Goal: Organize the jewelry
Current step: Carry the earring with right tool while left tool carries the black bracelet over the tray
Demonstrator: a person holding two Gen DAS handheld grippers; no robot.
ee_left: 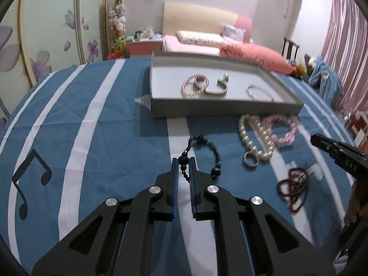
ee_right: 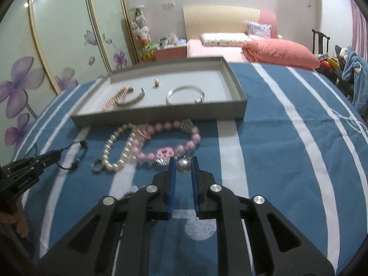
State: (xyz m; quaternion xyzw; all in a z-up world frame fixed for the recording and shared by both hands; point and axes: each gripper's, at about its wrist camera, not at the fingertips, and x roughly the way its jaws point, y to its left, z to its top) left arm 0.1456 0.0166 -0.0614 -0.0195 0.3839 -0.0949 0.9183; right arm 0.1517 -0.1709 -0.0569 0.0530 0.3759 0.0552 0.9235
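Observation:
A grey tray [ee_left: 207, 110] [ee_right: 161, 115] sits on the blue striped cloth and holds a pink pearl bracelet [ee_left: 194, 85], a silver cuff [ee_left: 218, 89] and a silver bangle [ee_left: 257, 90]. My left gripper [ee_left: 183, 161] is closed around the black bead bracelet [ee_left: 215, 158], which lies on the cloth. My right gripper [ee_right: 183, 161] holds a round pearl pendant [ee_right: 182, 165] between its fingers. A white pearl necklace [ee_right: 117, 151], a pink bead bracelet [ee_right: 174, 138] and a silver ring [ee_right: 96, 166] lie in front of the tray. A dark red bead bracelet [ee_left: 294, 188] lies at the right.
The cloth [ee_left: 92, 138] has white stripes and a music-note print. A bed with a pink pillow [ee_left: 253, 55], a chair [ee_left: 291, 48] and a flowered wardrobe [ee_left: 46, 34] stand behind. The right gripper shows at the right edge of the left wrist view [ee_left: 340, 154].

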